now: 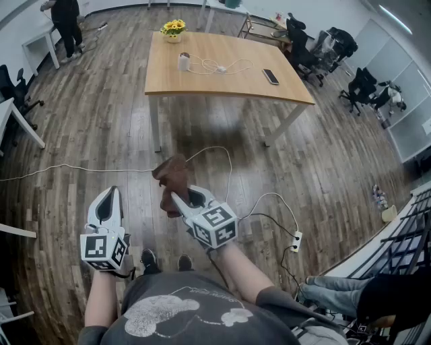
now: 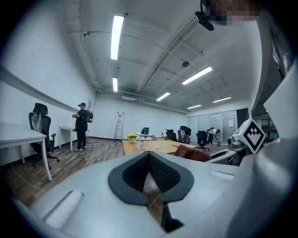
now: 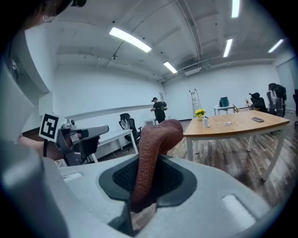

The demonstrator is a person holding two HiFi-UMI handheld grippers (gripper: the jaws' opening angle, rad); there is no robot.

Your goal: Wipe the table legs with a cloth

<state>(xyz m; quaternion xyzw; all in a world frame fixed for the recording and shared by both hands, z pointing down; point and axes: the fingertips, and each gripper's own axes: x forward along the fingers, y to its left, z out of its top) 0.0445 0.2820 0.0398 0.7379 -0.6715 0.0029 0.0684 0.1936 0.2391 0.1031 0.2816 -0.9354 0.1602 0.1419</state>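
Observation:
A wooden table (image 1: pixel 222 84) with white legs (image 1: pixel 155 124) stands ahead of me on the wood floor, some way off. My right gripper (image 1: pixel 176 197) is shut on a brown cloth (image 1: pixel 172 176), which sticks up out of its jaws. In the right gripper view the cloth (image 3: pixel 153 148) rises from that gripper (image 3: pixel 146 179), and the table (image 3: pixel 233 126) shows to the right. My left gripper (image 1: pixel 108 192) hangs beside it, shut with nothing in it. The left gripper view shows its closed pads (image 2: pixel 150 174) and the cloth (image 2: pixel 198 152) off to the right.
On the table are a pot of yellow flowers (image 1: pixel 173 28), a cup (image 1: pixel 184 62), a white cable and a phone (image 1: pixel 271 76). A cable and power strip (image 1: pixel 295 240) lie on the floor. A person (image 1: pixel 66 20) stands far left; office chairs (image 1: pixel 360 87) stand at the right.

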